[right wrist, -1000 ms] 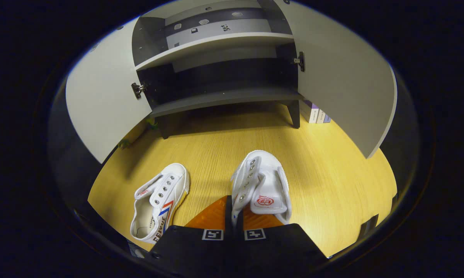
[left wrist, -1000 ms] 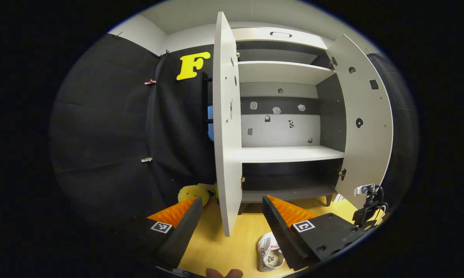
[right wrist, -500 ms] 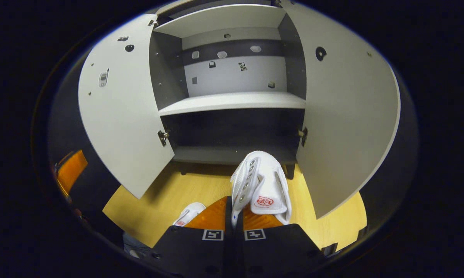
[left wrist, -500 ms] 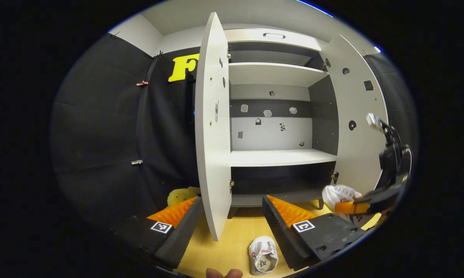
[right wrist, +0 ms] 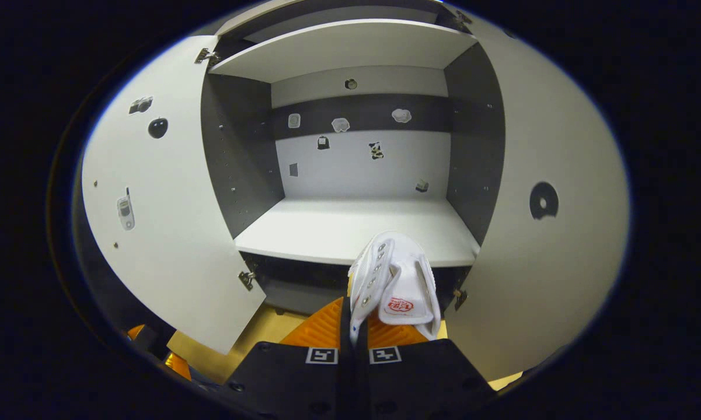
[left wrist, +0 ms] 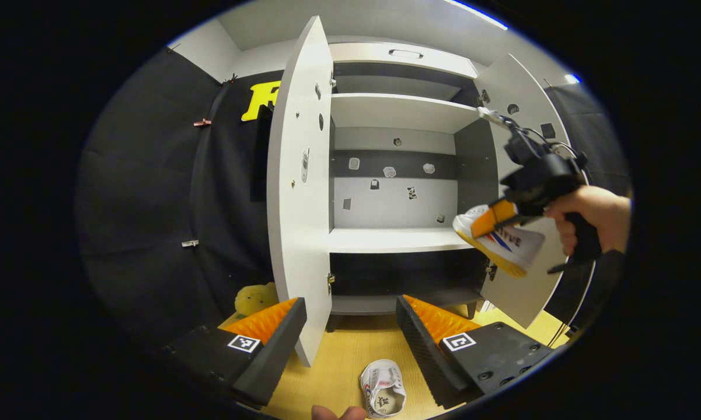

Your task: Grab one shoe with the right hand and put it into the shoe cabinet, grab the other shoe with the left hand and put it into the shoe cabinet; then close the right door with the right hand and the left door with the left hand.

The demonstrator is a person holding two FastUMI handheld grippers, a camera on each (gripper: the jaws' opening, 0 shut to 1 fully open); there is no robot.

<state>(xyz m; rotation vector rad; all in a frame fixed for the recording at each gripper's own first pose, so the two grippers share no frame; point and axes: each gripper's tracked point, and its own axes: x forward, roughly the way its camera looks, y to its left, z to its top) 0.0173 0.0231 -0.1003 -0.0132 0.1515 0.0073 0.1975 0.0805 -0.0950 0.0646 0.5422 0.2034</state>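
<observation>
Shoe cabinet [right wrist: 356,227] standing open ahead in the right gripper view, pale shelves inside dark side walls, small stickers dotted over the back panel. Left door [right wrist: 157,233] swung out to the left there, right door [right wrist: 548,245] swung out to the right, both wide open. Same cabinet [left wrist: 397,239] seen from lower and farther left in the left gripper view, with the left door [left wrist: 300,221] nearly edge-on in front and the right door [left wrist: 522,291] behind the raised shoe. Wooden floor [left wrist: 338,373] under the cabinet's short legs. Yellow soft toy [left wrist: 255,298] on the floor by the black booth wall, left of the door. Right gripper [right wrist: 354,326] clamped tight on one white shoe [right wrist: 397,286], fingers pressed together on the shoe's side wall near the eyelets, toe pointing toward the front edge of the middle shelf [right wrist: 350,224], shoe off the floor and level with that shelf. From the left gripper view, same shoe [left wrist: 505,239] held in the air just before the shelf's right end, toe dipped slightly, a hand [left wrist: 589,219] on the right gripper's handle. Left gripper [left wrist: 350,318] low near the floor, fingers spread wide with nothing between them. Other white shoe [left wrist: 383,391] lying on the floor below and between those fingers, untouched.
</observation>
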